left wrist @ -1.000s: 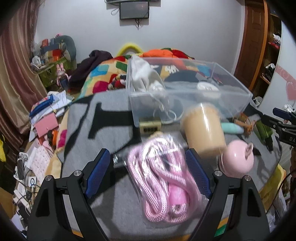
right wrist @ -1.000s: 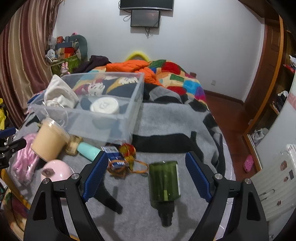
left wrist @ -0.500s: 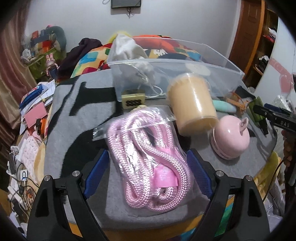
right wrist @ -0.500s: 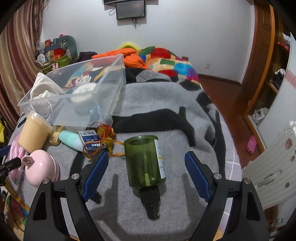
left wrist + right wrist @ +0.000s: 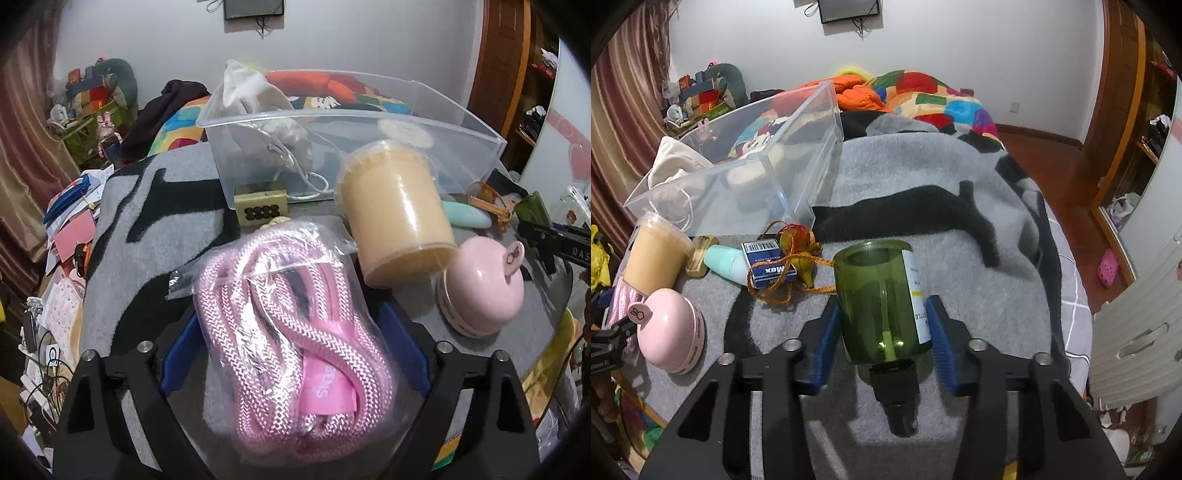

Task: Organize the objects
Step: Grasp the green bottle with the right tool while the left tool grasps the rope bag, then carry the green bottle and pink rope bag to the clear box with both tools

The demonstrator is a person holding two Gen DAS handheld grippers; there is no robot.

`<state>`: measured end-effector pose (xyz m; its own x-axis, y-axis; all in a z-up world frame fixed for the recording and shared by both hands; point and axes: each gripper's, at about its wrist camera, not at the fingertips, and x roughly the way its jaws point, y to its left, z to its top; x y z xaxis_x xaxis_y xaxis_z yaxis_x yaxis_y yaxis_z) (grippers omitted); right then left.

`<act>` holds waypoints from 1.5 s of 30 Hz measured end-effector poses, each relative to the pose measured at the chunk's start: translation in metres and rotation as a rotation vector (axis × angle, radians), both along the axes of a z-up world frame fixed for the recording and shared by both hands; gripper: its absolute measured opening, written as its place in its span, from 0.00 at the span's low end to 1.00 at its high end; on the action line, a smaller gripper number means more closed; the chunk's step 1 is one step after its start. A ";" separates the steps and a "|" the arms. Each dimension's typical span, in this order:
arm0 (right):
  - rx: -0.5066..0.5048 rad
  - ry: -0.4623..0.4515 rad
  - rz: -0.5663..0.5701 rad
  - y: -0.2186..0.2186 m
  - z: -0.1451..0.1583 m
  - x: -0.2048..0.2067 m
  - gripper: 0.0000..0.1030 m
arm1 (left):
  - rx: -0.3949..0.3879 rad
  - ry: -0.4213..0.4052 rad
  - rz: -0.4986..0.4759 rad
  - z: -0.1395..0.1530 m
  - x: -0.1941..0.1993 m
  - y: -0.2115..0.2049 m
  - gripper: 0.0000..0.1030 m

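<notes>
On the blanket (image 5: 923, 177), the cup (image 5: 397, 214) stands before the bin (image 5: 461, 122), the bagged rope (image 5: 291, 325) left of it.

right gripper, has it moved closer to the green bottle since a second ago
Yes. The right gripper has come forward and down over the grey blanket, so its blue pads now flank the green bottle, and its jaws are closing on it.
</notes>
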<state>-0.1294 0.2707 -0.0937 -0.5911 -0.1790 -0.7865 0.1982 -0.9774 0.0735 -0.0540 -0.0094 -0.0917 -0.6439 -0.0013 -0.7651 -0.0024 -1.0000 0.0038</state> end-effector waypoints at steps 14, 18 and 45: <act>-0.026 0.070 0.009 -0.005 0.025 0.022 0.38 | 0.055 0.035 0.041 0.010 0.016 -0.020 0.59; -0.045 0.086 0.023 -0.011 0.033 0.025 0.38 | 0.051 0.055 0.051 0.016 0.024 -0.024 0.58; -0.158 0.235 0.130 -0.061 0.089 0.018 0.38 | 0.088 0.271 0.012 0.084 0.014 -0.009 0.58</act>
<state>-0.1115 0.2097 -0.0045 -0.7177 -0.3739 -0.5874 0.3504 -0.9229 0.1594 -0.0398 -0.0182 -0.0081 -0.8253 0.0483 -0.5627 -0.0010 -0.9965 -0.0841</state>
